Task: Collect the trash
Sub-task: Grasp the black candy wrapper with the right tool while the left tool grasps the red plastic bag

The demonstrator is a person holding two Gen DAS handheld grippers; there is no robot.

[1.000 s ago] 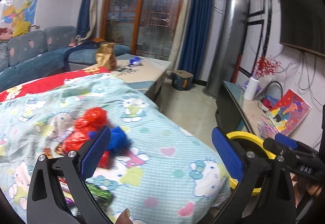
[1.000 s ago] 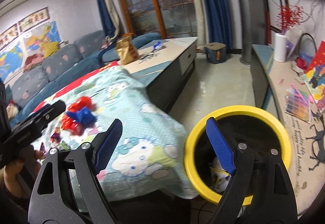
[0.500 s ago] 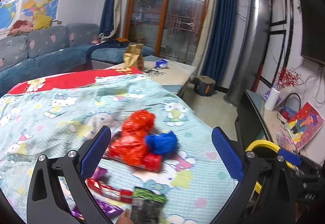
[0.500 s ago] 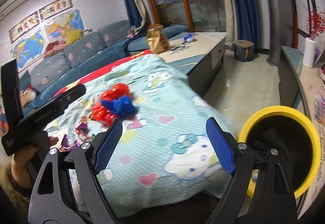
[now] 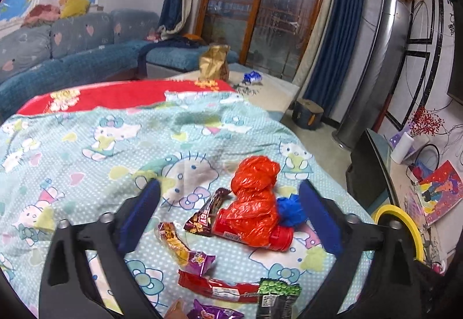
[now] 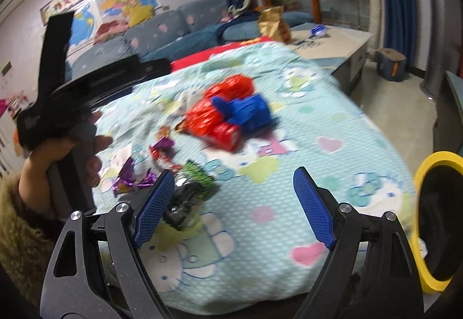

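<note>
Mostly undone: wrappers (image 5: 199, 258), red bag (image 5: 254, 203), blue bag (image 5: 290, 210) on bed (image 5: 86, 151); bin (image 6: 434, 223) nearby. Left claw (image 5: 228, 220), right claw (image 6: 231, 206) spread wide, holding nothing.

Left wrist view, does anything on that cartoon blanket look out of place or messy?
Yes. Trash is strewn on the blanket: a crumpled red plastic bag draped over a red canister, a blue bag wad beside it, and loose snack wrappers nearer the camera.

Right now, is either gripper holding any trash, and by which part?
Nothing is held. The left gripper and right gripper are both open and empty above the wrappers on the bedsheet.
</note>
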